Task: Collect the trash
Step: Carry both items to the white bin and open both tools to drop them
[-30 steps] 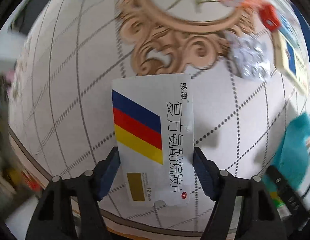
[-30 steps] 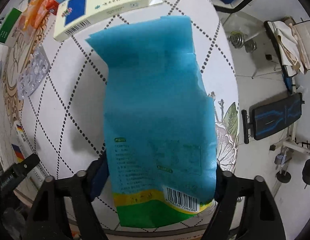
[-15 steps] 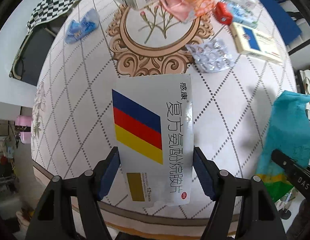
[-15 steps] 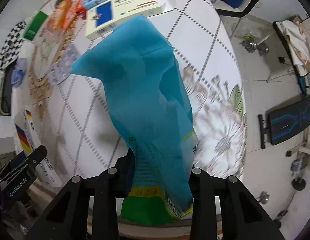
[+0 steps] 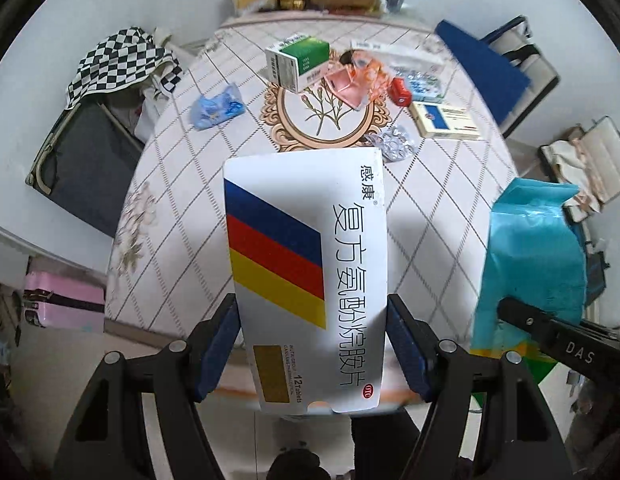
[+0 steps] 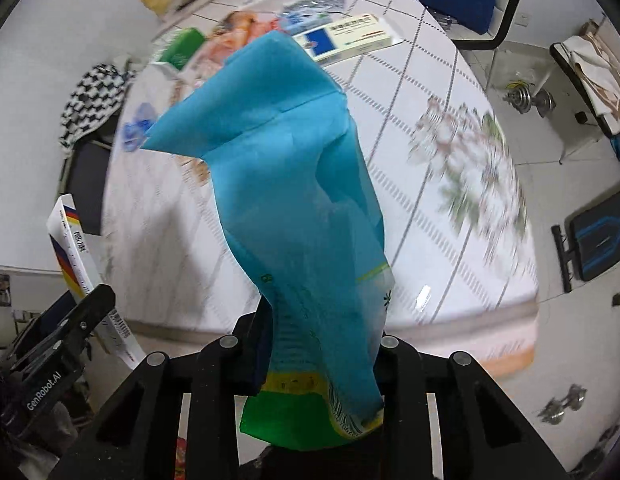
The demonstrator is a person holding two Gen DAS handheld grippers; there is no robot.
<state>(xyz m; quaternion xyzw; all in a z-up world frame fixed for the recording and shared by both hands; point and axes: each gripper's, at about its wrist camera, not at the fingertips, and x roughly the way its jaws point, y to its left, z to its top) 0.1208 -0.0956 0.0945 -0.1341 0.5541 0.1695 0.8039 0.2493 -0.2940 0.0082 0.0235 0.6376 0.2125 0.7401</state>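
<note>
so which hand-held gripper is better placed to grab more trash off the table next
Neither: the left hand-held gripper is shut on the white medicine box, the right on the blue wrapper. Both must drop loads first.

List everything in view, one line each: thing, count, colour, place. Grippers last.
medicine box: 1, white with blue, red and yellow stripes, held off the table
plastic bag: 1, teal with green bottom, held off the table
table: 1, white with diamond grid, round
green box: 1, green and white, far side of table
blue-label box: 1, cream with blue patch, right of centre
blister pack: 1, silver, beside blue-label box
blue wrapper: 1, light blue, left side
red item: 1, red, near centre
left gripper: shut on medicine box
right gripper: shut on plastic bag
</note>
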